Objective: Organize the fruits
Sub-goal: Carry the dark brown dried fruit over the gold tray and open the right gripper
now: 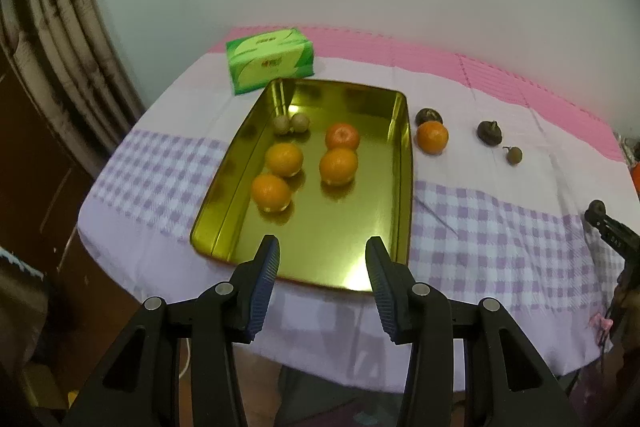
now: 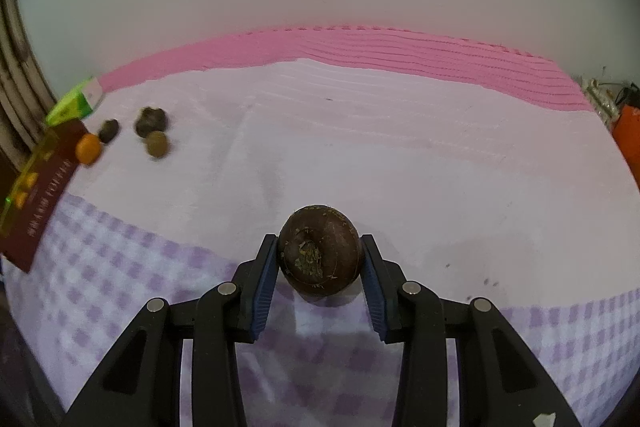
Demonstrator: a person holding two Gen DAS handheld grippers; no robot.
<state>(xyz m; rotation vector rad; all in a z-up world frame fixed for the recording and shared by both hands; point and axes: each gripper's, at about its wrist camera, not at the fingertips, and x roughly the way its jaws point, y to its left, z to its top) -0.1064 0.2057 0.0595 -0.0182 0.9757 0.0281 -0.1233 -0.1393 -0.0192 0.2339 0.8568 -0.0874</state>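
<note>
right gripper (image 2: 320,259) clamped on dark fruit (image 2: 321,253); left gripper (image 1: 322,257) apart over oranges (image 1: 338,166) in tray (image 1: 224,223)

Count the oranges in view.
5. Four lie in the gold tray: at and. One sits on the tablecloth beside the tray.

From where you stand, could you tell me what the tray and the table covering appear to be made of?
The tray looks like thin metal with a polished gold finish: it mirrors the oranges and shows bright glare. The table covering seems to be woven fabric, matte lilac-and-white checks, with soft creases and a draped edge. Neither material is certain.
</note>
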